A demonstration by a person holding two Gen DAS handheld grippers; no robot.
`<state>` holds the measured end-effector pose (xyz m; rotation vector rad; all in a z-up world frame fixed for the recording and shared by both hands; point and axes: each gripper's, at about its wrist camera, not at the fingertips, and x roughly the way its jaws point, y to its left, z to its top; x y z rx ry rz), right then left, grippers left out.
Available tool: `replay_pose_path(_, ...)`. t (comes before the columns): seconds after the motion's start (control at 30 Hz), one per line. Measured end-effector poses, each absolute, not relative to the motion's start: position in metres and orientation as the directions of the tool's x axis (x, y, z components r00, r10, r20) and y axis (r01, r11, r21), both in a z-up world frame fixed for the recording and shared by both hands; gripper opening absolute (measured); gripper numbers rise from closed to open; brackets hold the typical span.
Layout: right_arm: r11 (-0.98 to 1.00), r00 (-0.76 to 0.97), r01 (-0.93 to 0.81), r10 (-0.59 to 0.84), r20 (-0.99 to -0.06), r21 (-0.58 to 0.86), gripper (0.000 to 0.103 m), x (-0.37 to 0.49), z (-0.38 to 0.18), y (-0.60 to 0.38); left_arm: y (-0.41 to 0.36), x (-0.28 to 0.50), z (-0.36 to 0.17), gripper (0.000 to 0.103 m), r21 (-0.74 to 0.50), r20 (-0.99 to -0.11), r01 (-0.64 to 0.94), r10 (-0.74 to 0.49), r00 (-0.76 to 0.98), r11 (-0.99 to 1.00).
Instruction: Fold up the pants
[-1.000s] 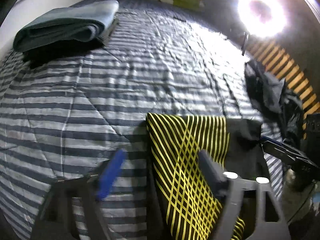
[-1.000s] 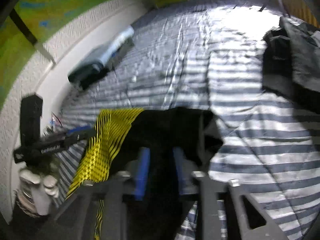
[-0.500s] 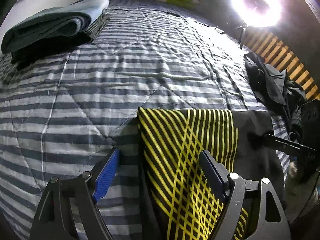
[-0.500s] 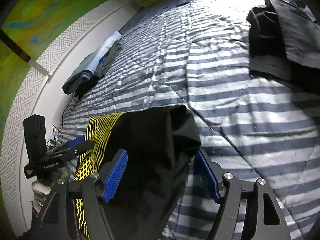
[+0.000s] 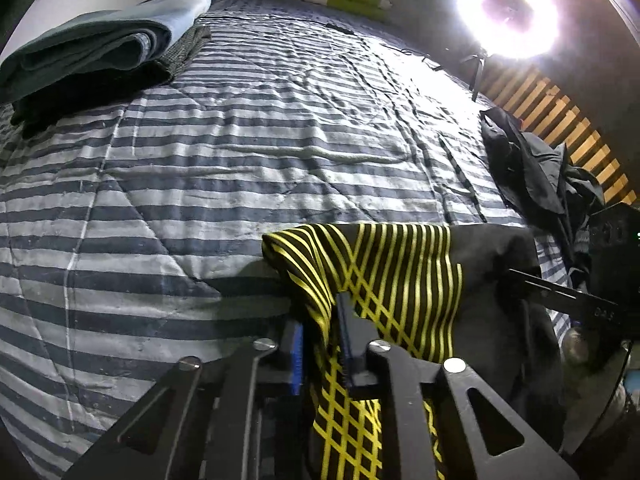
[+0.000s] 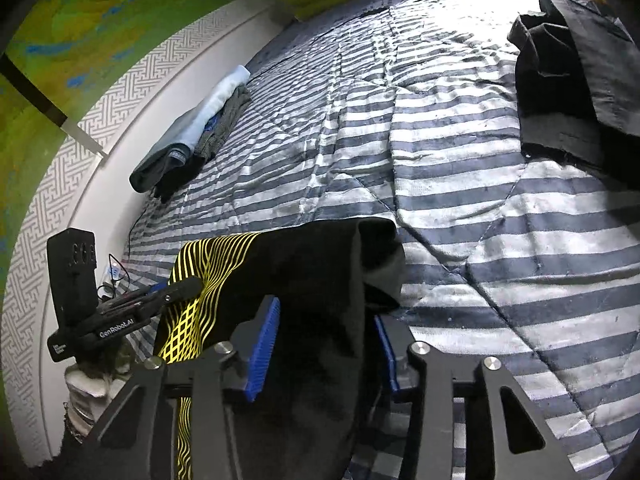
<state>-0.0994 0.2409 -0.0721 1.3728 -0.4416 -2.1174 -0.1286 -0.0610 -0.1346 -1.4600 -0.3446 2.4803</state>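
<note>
Bed: striped quilt (image 5: pixel 256 168) in grey and pale bands covers the whole surface, creased, lit by a ring light (image 5: pixel 508 12) at the far right corner.
Wall side: folded blue-grey clothes (image 5: pixel 100 52) stacked at the far left edge of the quilt, beside the white patterned wall.
Right side: dark garments (image 6: pixel 572 80) heaped near the slatted wooden headboard, well apart from the work.
Pants: black pants (image 6: pixel 304 280) with a yellow line pattern, at the near edge of the bed, their top edge lifted off the quilt and the rest hanging toward the cameras.
Left gripper (image 5: pixel 320 344): pointing forward over the bed, jaws drawn tight together on a fold of the yellow-patterned part, cloth pinched between the blue pad and the black finger.
Right gripper (image 6: pixel 324 340): level with the left, pointing forward; black cloth drapes between its blue pads, which stand somewhat apart, so whether they truly clamp it cannot be told.
Spacing: the two tongs sit side by side along the same edge of the pants.
</note>
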Motion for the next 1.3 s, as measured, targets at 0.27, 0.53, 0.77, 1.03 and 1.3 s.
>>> replay_pose_path(0.27,-0.76,-0.327,0.281,-0.65,-0.686,0.587,0.013,-0.092,-0.065,0.24,-0.067,-0.119,-0.116,0.006,-0.38,-0.779,-0.09,0.371,-0.506,-0.921)
replay_pose_path(0.53,-0.764,-0.477,0.447,-0.643,-0.6,0.465,0.012,-0.05,0.01,0.217,-0.082,-0.078,-0.048,0.006,-0.353,-0.69,-0.108,0.337,-0.641,-0.929)
replay_pose_path(0.77,-0.742,-0.548,0.539,-0.668,-0.503,0.398,0.012,-0.037,0.07,0.179,-0.128,-0.061,0.024,0.006,-0.339,-0.605,-0.064,0.269,-0.75,-0.939)
replay_pose_path(1.03,-0.71,-0.577,0.605,-0.703,-0.416,0.361,0.012,-0.075,0.133,0.108,-0.185,-0.08,0.114,0.006,-0.218,-0.513,0.005,0.111,-0.851,-0.976)
replay_pose_path(1.3,-0.698,-0.603,0.647,-0.715,-0.354,0.306,0.012,-0.13,0.173,0.024,-0.255,-0.141,0.158,0.006,-0.158,-0.477,0.108,-0.02,-0.879,-0.982)
